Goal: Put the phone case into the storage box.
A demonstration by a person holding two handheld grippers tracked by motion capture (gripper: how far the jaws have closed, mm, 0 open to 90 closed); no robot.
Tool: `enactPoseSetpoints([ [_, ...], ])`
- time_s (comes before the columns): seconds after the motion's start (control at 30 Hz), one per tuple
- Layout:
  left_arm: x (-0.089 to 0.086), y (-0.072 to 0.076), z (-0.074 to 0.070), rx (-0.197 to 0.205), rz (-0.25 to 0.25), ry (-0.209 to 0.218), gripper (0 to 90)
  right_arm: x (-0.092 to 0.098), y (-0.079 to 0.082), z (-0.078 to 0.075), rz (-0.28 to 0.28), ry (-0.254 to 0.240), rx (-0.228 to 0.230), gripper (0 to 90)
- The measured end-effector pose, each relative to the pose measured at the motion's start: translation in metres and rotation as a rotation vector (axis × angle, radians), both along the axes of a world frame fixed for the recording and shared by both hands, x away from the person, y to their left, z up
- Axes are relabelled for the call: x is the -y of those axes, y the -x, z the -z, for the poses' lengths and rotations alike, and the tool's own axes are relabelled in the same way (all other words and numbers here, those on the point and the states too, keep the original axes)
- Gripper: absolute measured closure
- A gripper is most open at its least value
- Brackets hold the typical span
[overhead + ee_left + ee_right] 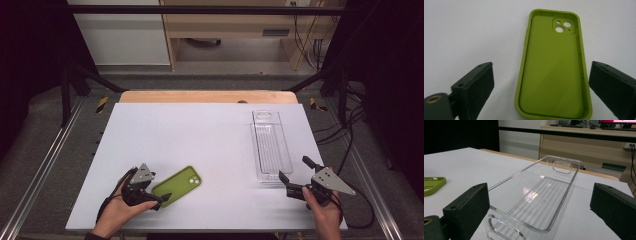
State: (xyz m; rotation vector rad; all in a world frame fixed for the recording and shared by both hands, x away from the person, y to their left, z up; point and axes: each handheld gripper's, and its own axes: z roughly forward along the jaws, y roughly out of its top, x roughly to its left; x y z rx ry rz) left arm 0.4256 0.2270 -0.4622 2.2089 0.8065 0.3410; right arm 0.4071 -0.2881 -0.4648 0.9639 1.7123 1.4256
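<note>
At the near edge of the white table (200, 130), a matte, smooth sheet laid over a pale wooden top, the left gripper (161, 198) sits in the person's left hand (117, 212), its jaws spread wide with nothing pressed between the pads. In the left gripper view those pads (477, 87) are blocky, dull black and faintly grainy, and they stand clear on either side of the near end of the phone case (554, 72). The case lies flat on the table, hollow side up: soft-looking olive-green, rubbery and satin, a rounded rectangle with a raised lip all round and a square camera block pierced by round holes at its far end. From above it lies slantwise, just beyond the left gripper's tips.

To the right, the right gripper (292, 175) is held in the right hand (322, 207), jaws likewise released and wide apart, a grey three-cornered plate on top. Its tips stand near the close end of the clear tray (270, 145) without touching. The tray is hard, glossy transparent plastic, long and narrow, with straight walls, a ribbed floor and an oval handle slot cut in each short end; it runs away from the person towards the table's far edge.
</note>
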Motion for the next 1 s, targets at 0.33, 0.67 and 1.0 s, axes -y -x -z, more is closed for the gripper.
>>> enactPoseSetpoints([
  [0.33, 0.007, 0.003, 0.005, -0.040, 0.053, -0.024, 5.2, 0.000, 0.000, 0.000, -0.008, -0.002, -0.001, 2.8],
  [0.67, 0.010, 0.001, 0.011, -0.068, 0.053, -0.048, 4.9, 0.001, 0.000, 0.000, -0.006, -0.003, 0.001, 2.8],
  [1.0, 0.014, -0.001, 0.015, -0.092, 0.062, -0.075, 5.3, 0.001, 0.000, 0.000, -0.008, -0.004, 0.000, 2.8],
])
